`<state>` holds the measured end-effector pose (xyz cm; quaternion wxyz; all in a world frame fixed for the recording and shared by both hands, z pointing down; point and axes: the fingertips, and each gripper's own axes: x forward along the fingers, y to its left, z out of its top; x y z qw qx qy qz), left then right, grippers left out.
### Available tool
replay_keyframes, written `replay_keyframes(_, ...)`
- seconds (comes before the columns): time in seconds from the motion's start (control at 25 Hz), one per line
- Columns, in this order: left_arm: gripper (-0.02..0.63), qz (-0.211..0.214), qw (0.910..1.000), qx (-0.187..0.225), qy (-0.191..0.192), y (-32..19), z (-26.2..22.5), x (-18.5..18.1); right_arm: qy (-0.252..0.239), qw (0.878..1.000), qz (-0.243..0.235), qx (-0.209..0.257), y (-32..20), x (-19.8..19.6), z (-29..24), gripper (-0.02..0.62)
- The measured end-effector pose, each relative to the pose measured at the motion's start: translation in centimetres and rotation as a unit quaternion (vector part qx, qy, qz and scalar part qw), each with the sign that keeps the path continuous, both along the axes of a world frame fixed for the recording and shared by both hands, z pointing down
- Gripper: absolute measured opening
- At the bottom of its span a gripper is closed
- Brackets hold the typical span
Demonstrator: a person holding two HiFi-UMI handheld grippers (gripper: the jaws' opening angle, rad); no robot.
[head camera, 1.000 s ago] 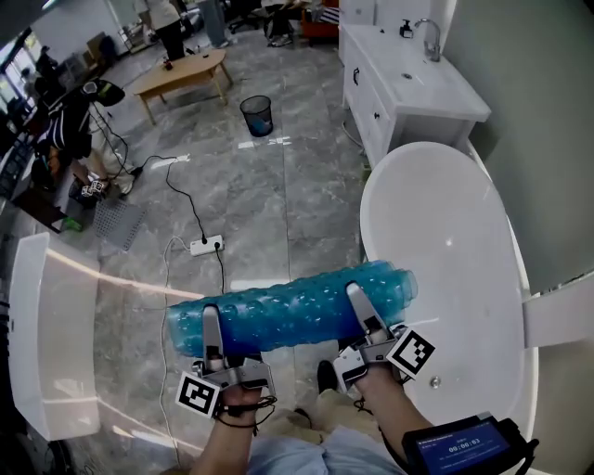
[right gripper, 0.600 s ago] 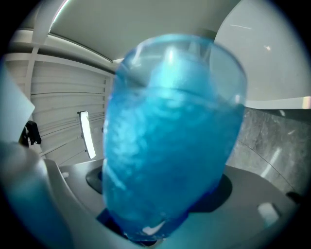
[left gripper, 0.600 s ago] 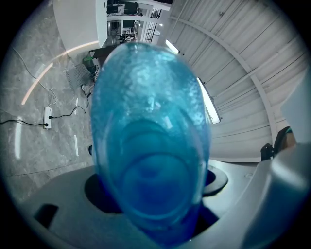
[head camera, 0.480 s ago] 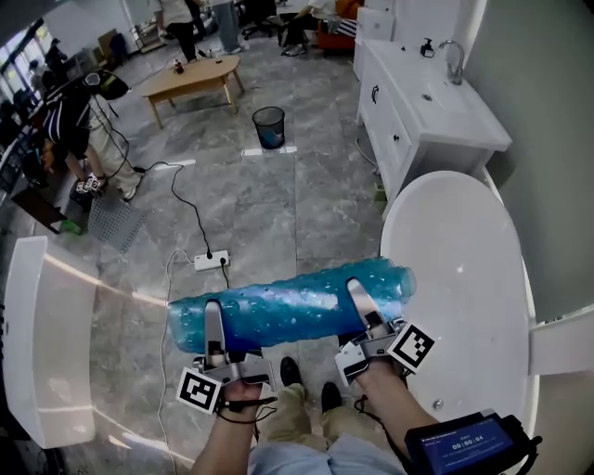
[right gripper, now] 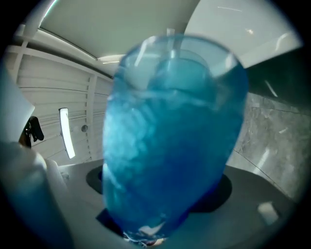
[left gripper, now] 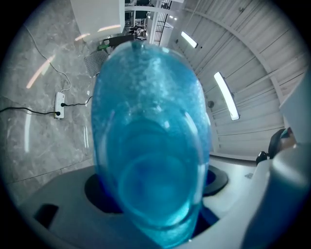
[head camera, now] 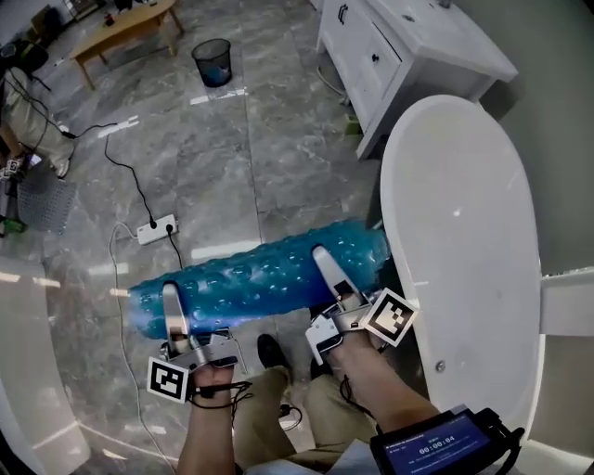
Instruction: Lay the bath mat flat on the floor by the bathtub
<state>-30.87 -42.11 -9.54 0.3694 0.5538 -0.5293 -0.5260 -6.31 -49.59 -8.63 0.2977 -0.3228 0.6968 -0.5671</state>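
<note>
The bath mat (head camera: pixel 251 283) is a translucent blue bubbled roll, held level above the grey marble floor just left of the white bathtub (head camera: pixel 464 213). My left gripper (head camera: pixel 172 311) is shut on the roll's left part, with one finger lying over the top. Nearer the tub, my right gripper (head camera: pixel 327 271) is shut on the right part. The lower fingers are hidden under the roll. In the left gripper view the bath mat (left gripper: pixel 150 146) fills the space between the jaws. The right gripper view shows the bath mat (right gripper: pixel 170 136) the same way.
A white vanity cabinet (head camera: pixel 408 46) stands beyond the tub. A power strip (head camera: pixel 155 225) with cables lies on the floor left of the roll. The person's shoes (head camera: pixel 269 353) are below it. A bin (head camera: pixel 213 60) and a wooden table (head camera: pixel 121 28) stand far back.
Both grippers have come down with the roll toward the floor beside the tub. The grip on the mat looks the same.
</note>
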Motion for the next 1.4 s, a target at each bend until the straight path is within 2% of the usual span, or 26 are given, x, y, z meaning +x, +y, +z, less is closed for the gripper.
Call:
replay_keyframes(0.12,0.374,0.008,0.9999,-0.008,0.004,-2.0,5.9,1.2,0.015,1.000,0.011,-0.020,-1.4,1.4,6.8,0.397)
replay_keyframes(0.24,0.374,0.015,0.9998,-0.008,0.007,-3.7,12.0,2.2,0.029,0.999,0.017,-0.019,-2.7,2.7,13.1,0.397)
replay_keyframes(0.56,0.374,0.041,0.9988,-0.024,0.010,-7.8,28.6,5.8,0.028,0.998,0.044,-0.042,-5.6,6.5,28.8,0.397)
replay_keyframes(0.84,0.374,0.047,0.9964,-0.053,0.047,-10.6,42.9,8.2,0.043,0.995,0.055,-0.065,-7.5,8.9,42.9,0.397)
replay_keyframes(1.2,0.377,0.075,0.9922,-0.081,0.057,-13.1,55.9,10.7,0.060,0.991,0.068,-0.098,-8.9,11.4,56.2,0.402)
replay_keyframes(1.4,0.379,0.084,0.9883,-0.111,0.063,-13.9,61.1,11.7,0.065,0.986,0.076,-0.132,-9.1,12.5,61.9,0.409)
